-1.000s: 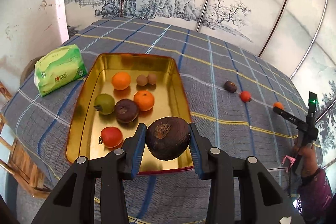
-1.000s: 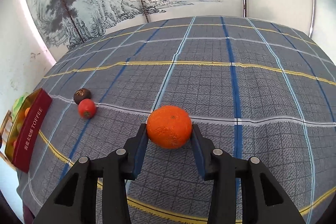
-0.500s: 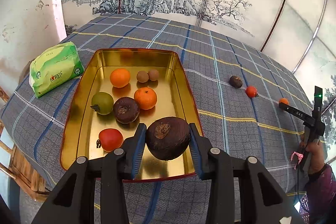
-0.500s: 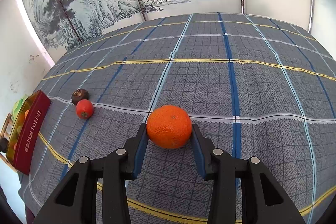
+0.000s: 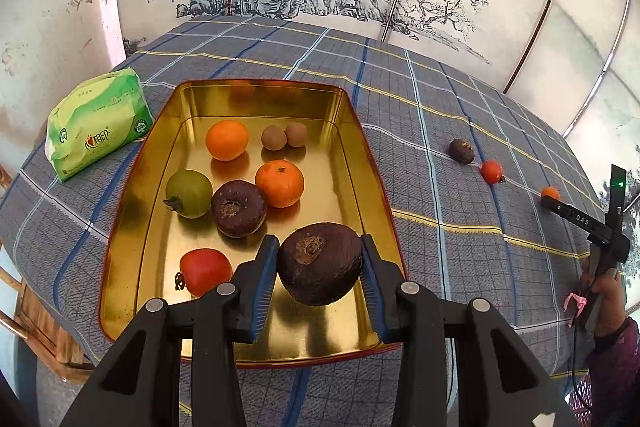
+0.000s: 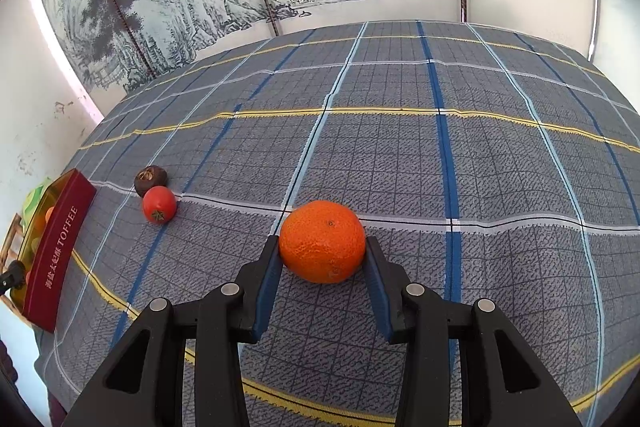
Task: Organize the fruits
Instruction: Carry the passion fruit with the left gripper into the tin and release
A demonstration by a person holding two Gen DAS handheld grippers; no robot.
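left gripper (image 5: 320,263): i've got it clamped on a rough, dark brown round fruit (image 5: 320,263) above the gold tin (image 5: 360,147)
right gripper (image 6: 322,255): i've got it gripping a dimpled tangerine (image 6: 322,247) on the plaid tabletop (image 6: 400,147)

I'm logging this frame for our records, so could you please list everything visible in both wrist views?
Gold tin tray: one, gold inside, red outside, on the table's left.
Oranges in tray: two, orange, middle and far part.
Small brown fruits: two, tan, far part of tray.
Green fruit: one, left side of tray.
Dark fruit in tray: one, dark purple-brown, centre.
Red fruit in tray: one, near left corner.
Loose dark fruit: one, on cloth right of tray.
Loose red fruit: one, beside it.
Green packet: one, left of tray.
Checked tablecloth: one, grey-blue.
Painted screen: behind table.
Left gripper: grips a large dark fruit over tray.
Right gripper: around an orange on cloth.
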